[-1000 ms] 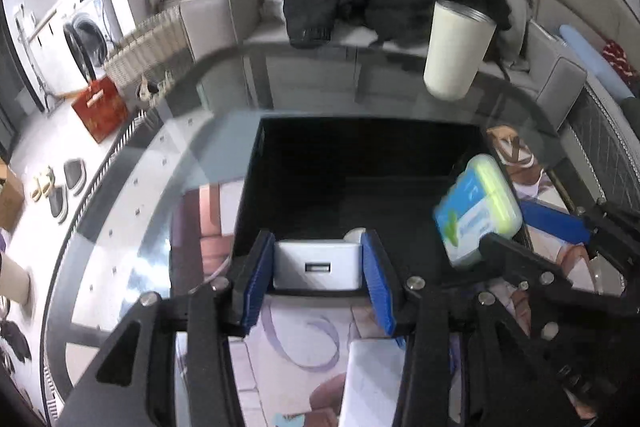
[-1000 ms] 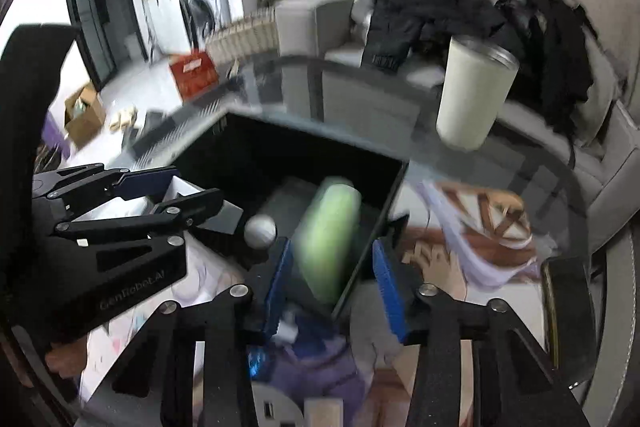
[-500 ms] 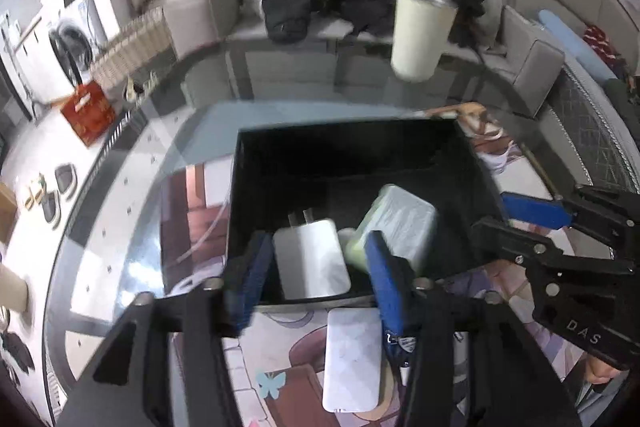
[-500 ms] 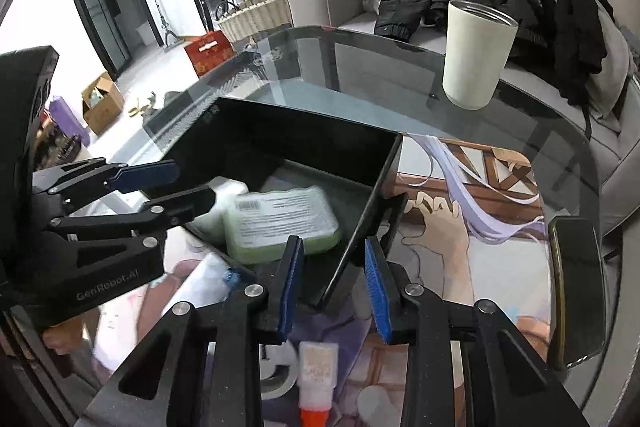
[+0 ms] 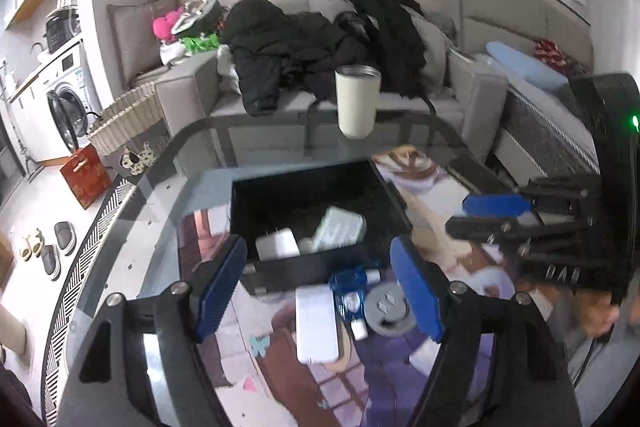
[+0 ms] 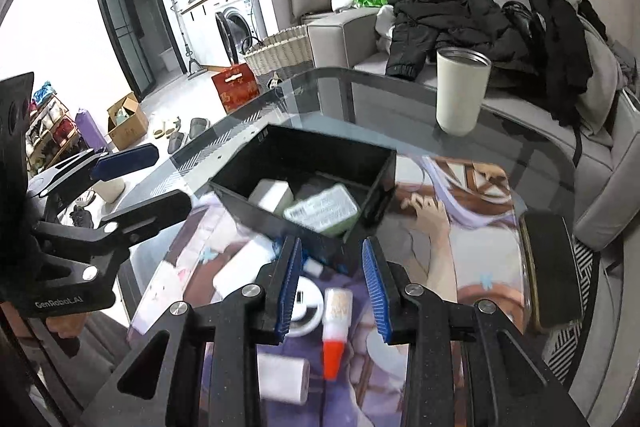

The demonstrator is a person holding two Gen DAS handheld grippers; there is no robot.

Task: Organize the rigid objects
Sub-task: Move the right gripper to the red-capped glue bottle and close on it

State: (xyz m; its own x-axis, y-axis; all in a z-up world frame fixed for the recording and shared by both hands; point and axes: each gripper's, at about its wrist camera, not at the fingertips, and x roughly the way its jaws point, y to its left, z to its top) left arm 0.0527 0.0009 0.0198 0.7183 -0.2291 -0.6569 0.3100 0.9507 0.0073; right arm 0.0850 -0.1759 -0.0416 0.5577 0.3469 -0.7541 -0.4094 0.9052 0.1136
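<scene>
Both grippers hang empty over the near side of the glass tabletop (image 6: 320, 95), short of the black rectangular plastic bin (image 6: 372, 187) that already holds a white charger block (image 6: 270, 193) and a pale green flat case (image 6: 322, 209). The right gripper (image 6: 330, 285) stands narrowly parted with nothing between its blue pads, and directly below and just ahead of it lies a small white glue bottle with an orange-red cap (image 6: 335, 327), its long axis running along the line the gripper points, cap toward the camera; I judge this the likeliest next pick, and the right hand is the nearer. The left gripper (image 5: 318, 287), whose jaws have just been opening, stands wide and holds nothing; under it lie a white flat rectangular power bank (image 5: 316, 323), a blue translucent clip-like piece (image 5: 349, 285) and a grey round disc (image 5: 388, 311). The right view shows the bottle whole, which the left view shows only in part; the left view alone shows the blue piece clearly.
</scene>
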